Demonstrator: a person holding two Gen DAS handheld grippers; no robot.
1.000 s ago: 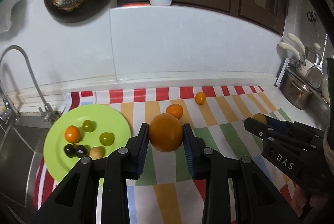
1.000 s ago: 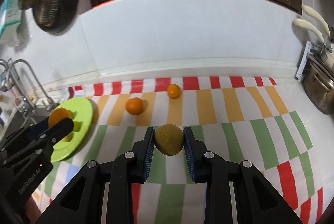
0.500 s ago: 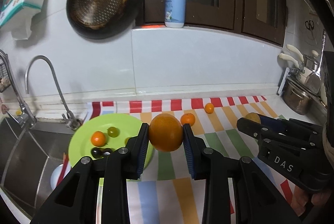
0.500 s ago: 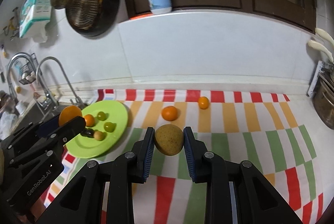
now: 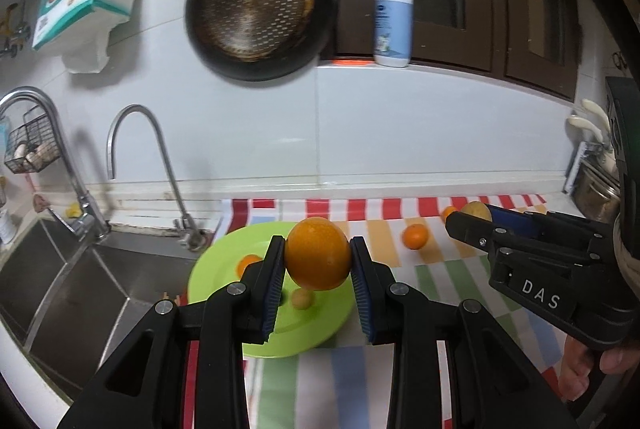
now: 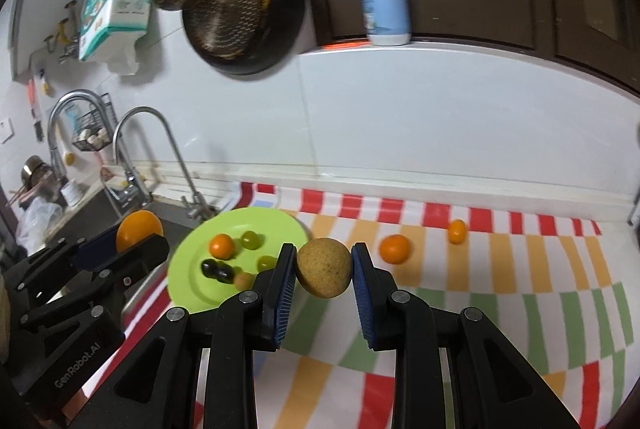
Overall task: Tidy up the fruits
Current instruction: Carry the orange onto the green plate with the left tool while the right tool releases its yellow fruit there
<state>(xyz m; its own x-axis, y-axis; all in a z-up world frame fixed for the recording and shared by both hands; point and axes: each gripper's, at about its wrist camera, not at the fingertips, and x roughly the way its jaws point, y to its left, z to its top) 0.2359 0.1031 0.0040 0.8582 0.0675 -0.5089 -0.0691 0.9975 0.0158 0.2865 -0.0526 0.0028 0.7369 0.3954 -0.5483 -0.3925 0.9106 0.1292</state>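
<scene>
Green plate (image 5: pixel 224 269): far side hidden behind the orange (image 5: pixel 318 254) and left gripper (image 5: pixel 316 261) fingers (image 5: pixel 272 289); fruit on the plate mostly covered
Plate's dark fruit (image 6: pixel 217 270): blurred — kind unclear
Wall pack (image 6: pixel 114 3), above the plate: print unreadable

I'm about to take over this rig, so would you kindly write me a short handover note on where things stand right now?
Left gripper: shut on the large orange, held above the green plate.
Right gripper: shut on the brownish round fruit, above the striped cloth.
Done: small orange, green grapes, dark fruits and a small tan fruit lie on the plate.
Left: place both held fruits; then collect the mandarin and the smaller orange fruit from the cloth.
</scene>
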